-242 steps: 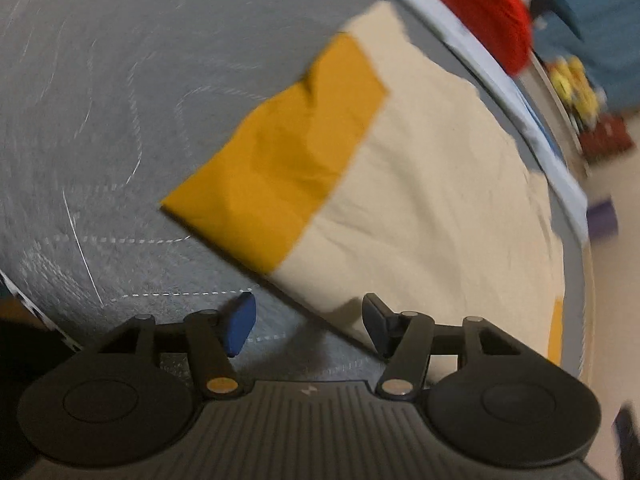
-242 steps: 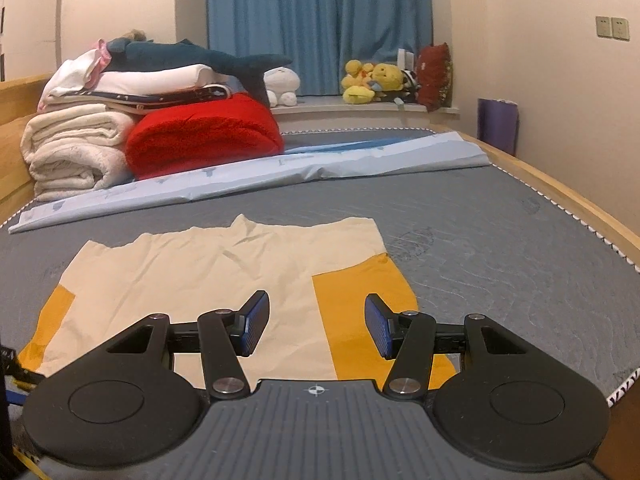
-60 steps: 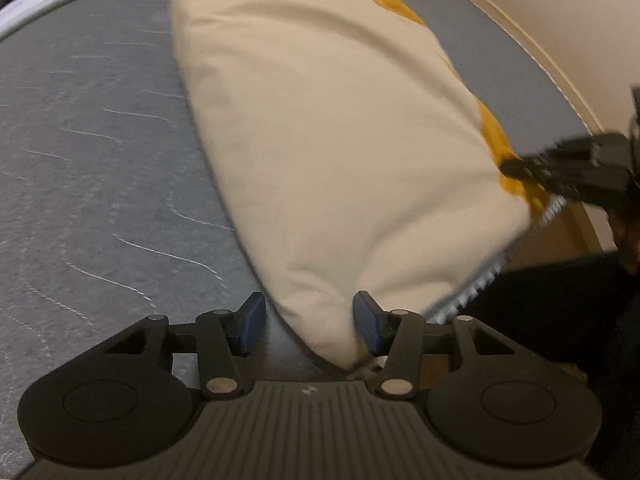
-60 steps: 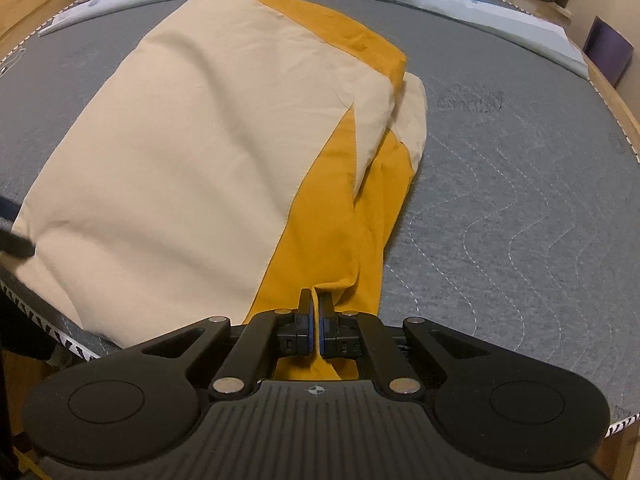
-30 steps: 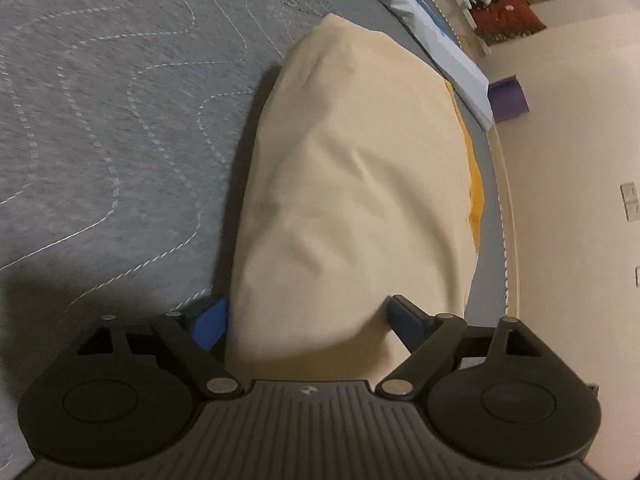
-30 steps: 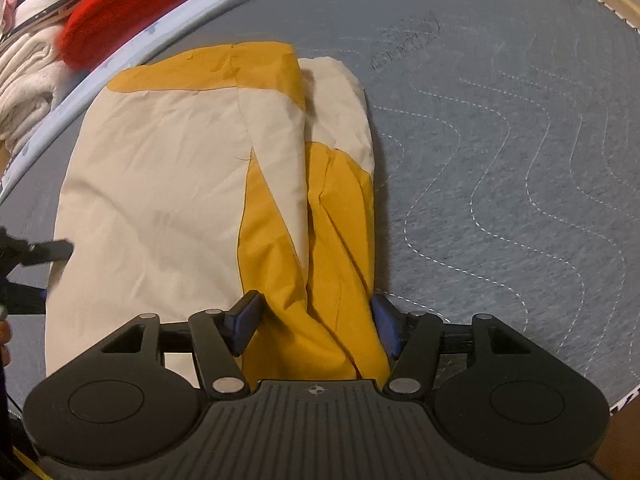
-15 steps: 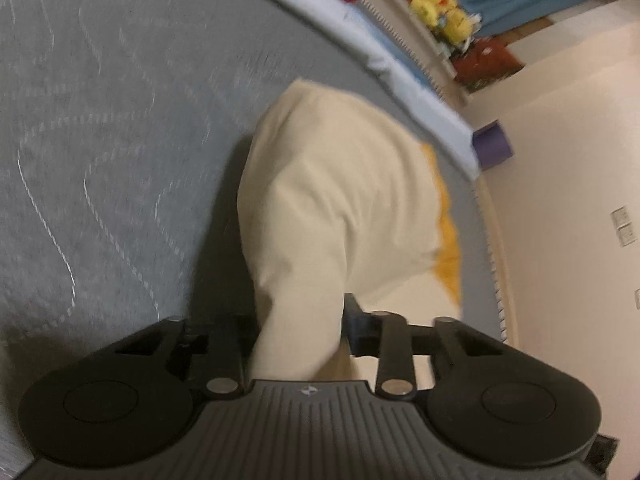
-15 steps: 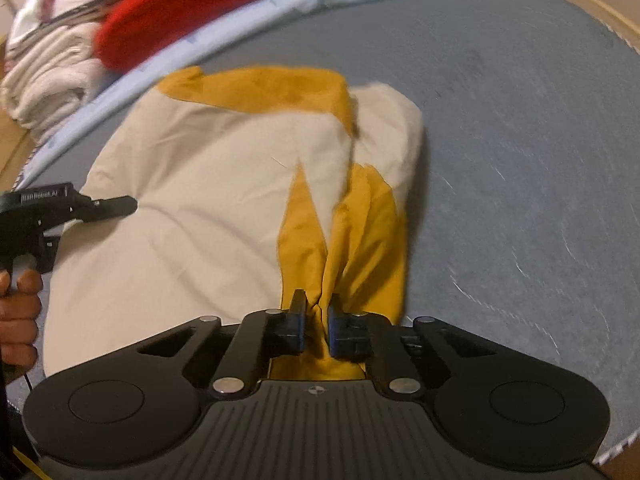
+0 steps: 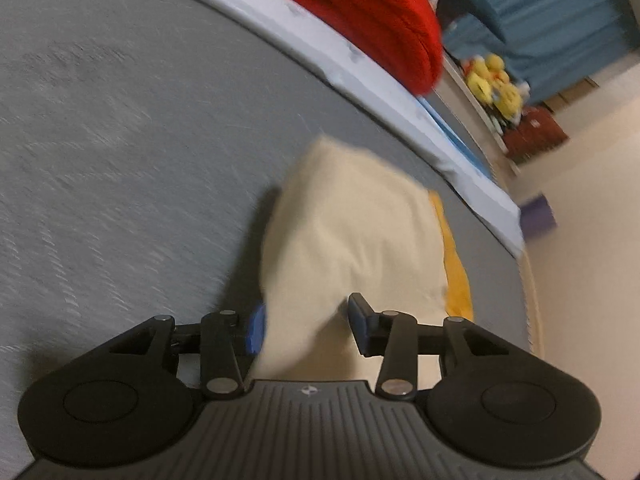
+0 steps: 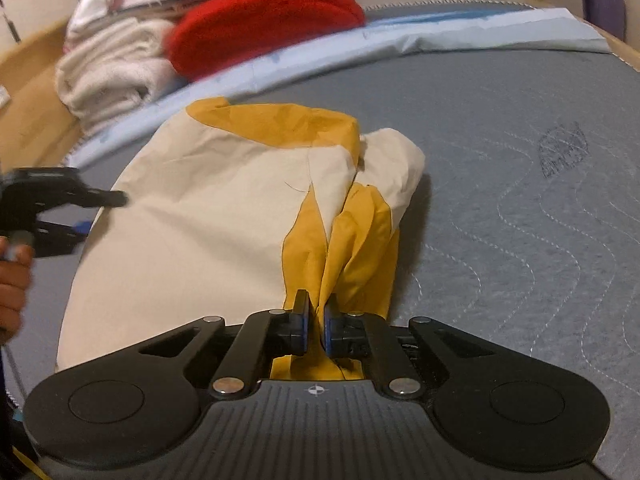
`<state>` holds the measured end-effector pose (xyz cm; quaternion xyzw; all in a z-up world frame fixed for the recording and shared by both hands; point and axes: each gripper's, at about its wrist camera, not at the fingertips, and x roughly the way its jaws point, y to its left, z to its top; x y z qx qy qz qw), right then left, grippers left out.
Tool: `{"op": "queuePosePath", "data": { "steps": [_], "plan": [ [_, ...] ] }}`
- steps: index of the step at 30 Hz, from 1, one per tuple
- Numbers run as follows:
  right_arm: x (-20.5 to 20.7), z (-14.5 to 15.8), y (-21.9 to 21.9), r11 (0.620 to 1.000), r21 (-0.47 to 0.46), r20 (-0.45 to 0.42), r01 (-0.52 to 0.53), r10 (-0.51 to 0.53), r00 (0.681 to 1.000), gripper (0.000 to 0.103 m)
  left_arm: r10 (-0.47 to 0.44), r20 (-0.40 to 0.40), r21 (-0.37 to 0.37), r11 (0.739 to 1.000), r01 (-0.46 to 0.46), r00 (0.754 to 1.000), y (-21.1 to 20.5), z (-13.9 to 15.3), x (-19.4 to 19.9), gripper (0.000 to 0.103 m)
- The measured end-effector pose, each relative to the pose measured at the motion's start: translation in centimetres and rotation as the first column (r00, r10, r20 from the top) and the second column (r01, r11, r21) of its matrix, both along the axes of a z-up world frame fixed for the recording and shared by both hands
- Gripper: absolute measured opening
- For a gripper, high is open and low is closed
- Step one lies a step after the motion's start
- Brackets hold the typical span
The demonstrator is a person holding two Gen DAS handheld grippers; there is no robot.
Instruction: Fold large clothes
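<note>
Cream-and-yellow garment bunched mid-bed, lifted at both near corners.
Right tongs pinch yellow cloth; left tongs opening, cream fabric between them. Grey mattress lies bare rightward; red blanket borders behind.

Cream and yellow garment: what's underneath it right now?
The garment lies on the grey quilted mattress, visible all around it. Whatever is directly beneath the fabric is covered.
</note>
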<state>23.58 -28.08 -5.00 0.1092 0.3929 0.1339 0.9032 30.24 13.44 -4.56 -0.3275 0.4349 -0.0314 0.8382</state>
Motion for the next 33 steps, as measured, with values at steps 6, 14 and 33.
{"op": "queuePosePath", "data": {
  "steps": [6,14,33],
  "plan": [
    [-0.1,-0.6,0.9,0.998,-0.058,-0.049,0.009,-0.011,0.999,0.007,-0.197,0.102,0.156,0.971,0.180,0.975,-0.6,3.7,-2.8,0.047],
    [-1.0,-0.4,0.5,1.000,-0.026,-0.065,0.017,-0.019,0.998,0.039,-0.526,-0.132,0.579,0.648,0.496,0.840,-7.2,-0.3,-6.7,0.052],
    [-4.7,-1.4,1.1,0.968,-0.203,-0.145,-0.150,0.122,0.982,0.020,-0.502,-0.262,0.460,0.686,0.564,0.824,-7.1,-0.9,-11.6,0.078]
  ]
}}
